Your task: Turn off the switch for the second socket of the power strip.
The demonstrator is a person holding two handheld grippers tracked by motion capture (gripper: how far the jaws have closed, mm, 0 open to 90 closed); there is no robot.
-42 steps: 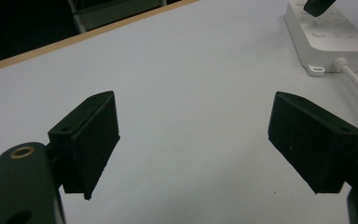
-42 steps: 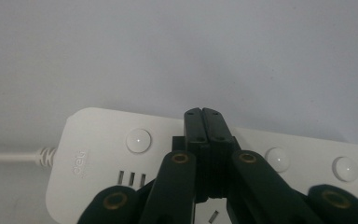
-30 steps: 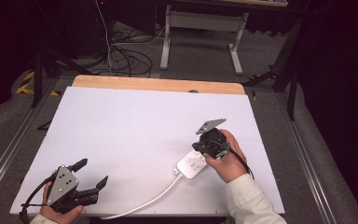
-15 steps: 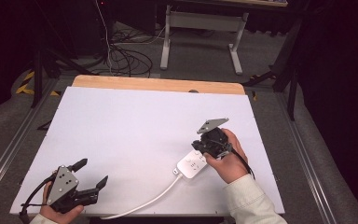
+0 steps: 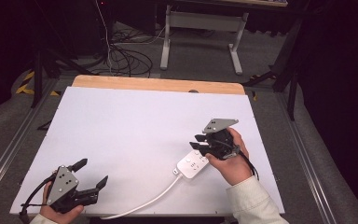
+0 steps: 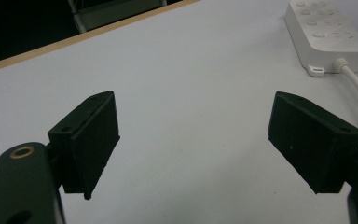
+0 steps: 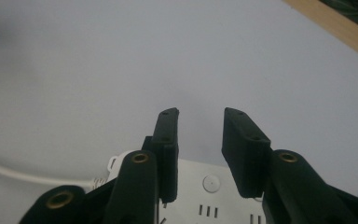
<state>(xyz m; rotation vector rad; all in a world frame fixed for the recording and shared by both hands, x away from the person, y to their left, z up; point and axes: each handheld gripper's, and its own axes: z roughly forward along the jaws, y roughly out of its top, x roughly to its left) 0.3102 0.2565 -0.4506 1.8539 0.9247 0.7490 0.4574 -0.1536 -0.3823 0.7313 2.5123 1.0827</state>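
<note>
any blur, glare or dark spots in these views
High view: sharp, evenly lit white table top, room behind dark. Left gripper view: black jaws close up and soft, white power strip fairly clear. Right gripper view: upper left corner smeared grey, no glare.

White table top (image 5: 135, 126) with a bare wooden strip (image 5: 158, 85) along its far edge. Grey carpet floor (image 5: 205, 56) beyond, dim (room dark past the table). Tangle of black cables (image 5: 121, 58) on the floor at upper left; pale metal desk frame (image 5: 200, 28) behind. Metal rails (image 5: 314, 161) flank both sides
</note>
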